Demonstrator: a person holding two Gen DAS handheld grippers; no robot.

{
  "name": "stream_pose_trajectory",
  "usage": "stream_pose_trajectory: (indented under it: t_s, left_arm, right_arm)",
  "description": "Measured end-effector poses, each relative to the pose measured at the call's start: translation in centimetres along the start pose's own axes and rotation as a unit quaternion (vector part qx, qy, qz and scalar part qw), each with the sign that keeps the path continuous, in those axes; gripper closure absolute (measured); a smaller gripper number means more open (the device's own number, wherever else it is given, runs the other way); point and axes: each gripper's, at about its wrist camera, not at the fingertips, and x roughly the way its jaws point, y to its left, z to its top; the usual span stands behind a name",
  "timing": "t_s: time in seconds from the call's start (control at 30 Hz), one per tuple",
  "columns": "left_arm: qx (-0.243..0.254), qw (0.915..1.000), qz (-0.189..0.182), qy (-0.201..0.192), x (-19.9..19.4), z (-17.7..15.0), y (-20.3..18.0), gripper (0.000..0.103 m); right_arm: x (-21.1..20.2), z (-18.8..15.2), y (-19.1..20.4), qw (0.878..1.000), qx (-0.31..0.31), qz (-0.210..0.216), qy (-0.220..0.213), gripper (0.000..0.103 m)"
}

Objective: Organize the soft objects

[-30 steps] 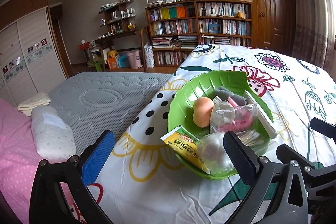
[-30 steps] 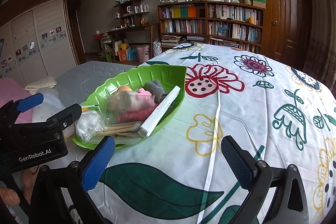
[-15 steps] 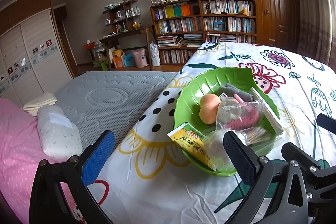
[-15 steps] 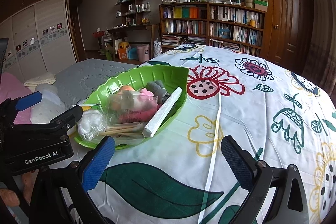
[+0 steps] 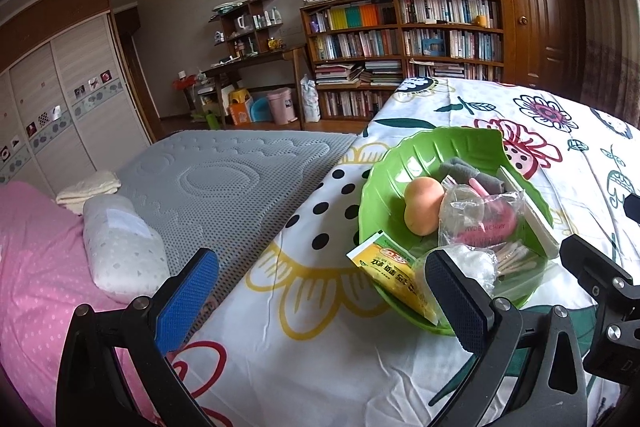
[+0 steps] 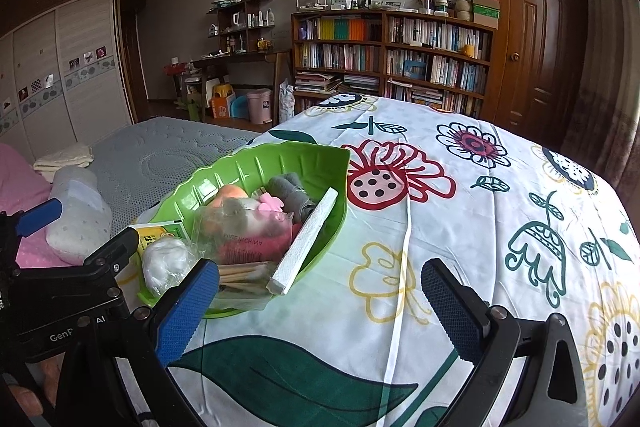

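Observation:
A green leaf-shaped bowl (image 5: 404, 163) (image 6: 256, 163) rests on the flowered cloth. In it lie an orange sponge (image 5: 422, 205), a grey cloth roll (image 5: 466, 173) (image 6: 288, 189), a clear bag with pink items (image 5: 484, 217) (image 6: 250, 233), a cotton ball in plastic (image 5: 468, 265) (image 6: 164, 261), cotton swabs (image 6: 240, 273), a white foam strip (image 6: 306, 243) and a yellow packet (image 5: 394, 273) over the rim. My left gripper (image 5: 320, 297) is open, low and left of the bowl, its right finger overlapping the near rim. My right gripper (image 6: 320, 307) is open, hovering over the cloth just right of the bowl.
The flowered cloth (image 6: 480, 227) covers a raised surface that extends right and back. To the left lie a grey mattress (image 5: 216, 183), a white pillow (image 5: 120, 247) and pink bedding (image 5: 32, 267). Bookshelves (image 6: 392, 59) and a wooden door (image 6: 540, 39) stand far behind.
Both grippers have drawn back slightly and risen, so the bowl sits a little farther off and to the right in the left wrist view. Nothing in the bowl has moved.

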Motion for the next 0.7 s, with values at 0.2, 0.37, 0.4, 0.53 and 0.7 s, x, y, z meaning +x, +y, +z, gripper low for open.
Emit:
stream_pose_trajectory:
  t_s: [0.2,0.37,0.4,0.53,0.7]
  left_arm:
    - [0.000,1.0000,0.001,0.000,0.0,0.0,0.0,0.000]
    - [0.001,1.0000,0.001,0.002,0.1,0.0,0.1,0.000]
    - [0.001,1.0000,0.001,0.002,0.1,0.0,0.0,0.000]
    - [-0.001,1.0000,0.004,0.005,0.4,-0.2,0.3,0.000]
    - [-0.003,1.0000,0.006,0.007,0.8,-0.3,0.5,0.000]
  right_arm:
    - [0.6,0.1,0.1,1.000,0.000,0.015,0.014,0.000]
    - [0.8,-0.3,1.4,0.999,-0.037,-0.004,0.015,0.000]
    - [0.8,-0.3,1.7,0.999,-0.043,-0.006,0.015,0.000]
    - [0.9,-0.4,2.2,0.998,-0.053,-0.008,0.016,0.000]
    - [1.0,-0.3,2.3,0.998,-0.052,-0.006,0.021,0.000]
